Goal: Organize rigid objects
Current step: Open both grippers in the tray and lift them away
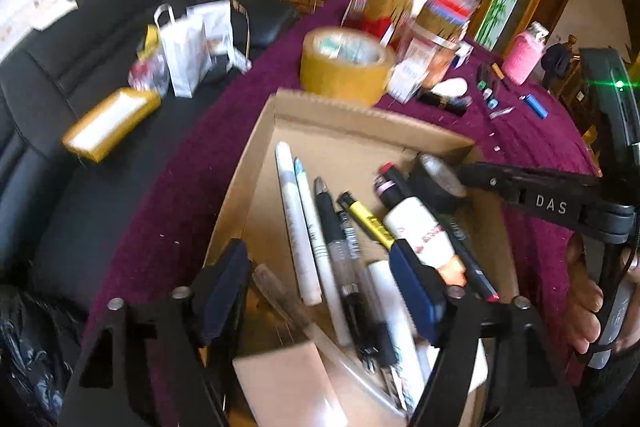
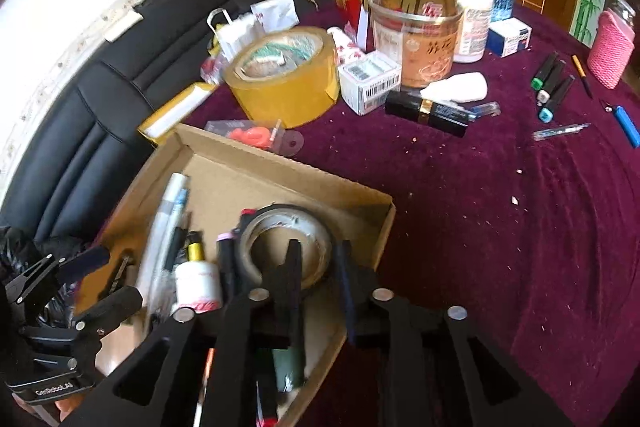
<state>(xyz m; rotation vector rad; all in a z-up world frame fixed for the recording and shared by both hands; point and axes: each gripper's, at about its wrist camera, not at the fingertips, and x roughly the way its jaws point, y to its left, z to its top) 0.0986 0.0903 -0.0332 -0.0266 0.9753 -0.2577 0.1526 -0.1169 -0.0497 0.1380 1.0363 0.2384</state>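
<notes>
Brown cardboard forms the open box (image 1: pixel 360 123) that is set on the purple tablecloth (image 2: pixel 500 227) near the table's edge, beside a black leather seat (image 1: pixel 100 67). Inside it are laid two white pens (image 1: pixel 298 227), a black pen (image 1: pixel 332 219), a yellow marker (image 1: pixel 368 219), a white tube (image 1: pixel 420 227) and a roll of black tape (image 2: pixel 288 247). The left gripper (image 1: pixel 324 287) is held over the pens with its jaws wide apart and nothing pressed between the blue pads. The right gripper (image 2: pixel 318 275) is held narrow across the rim of the black tape roll; whether the pads press on it cannot be told. Beyond the box stand a big roll of yellow tape (image 2: pixel 284 75), a small white carton (image 2: pixel 370 81), jars (image 2: pixel 424 27), a black lipstick case (image 2: pixel 426 113), loose markers (image 2: pixel 550 87) and a blue lighter (image 2: pixel 628 125).
</notes>
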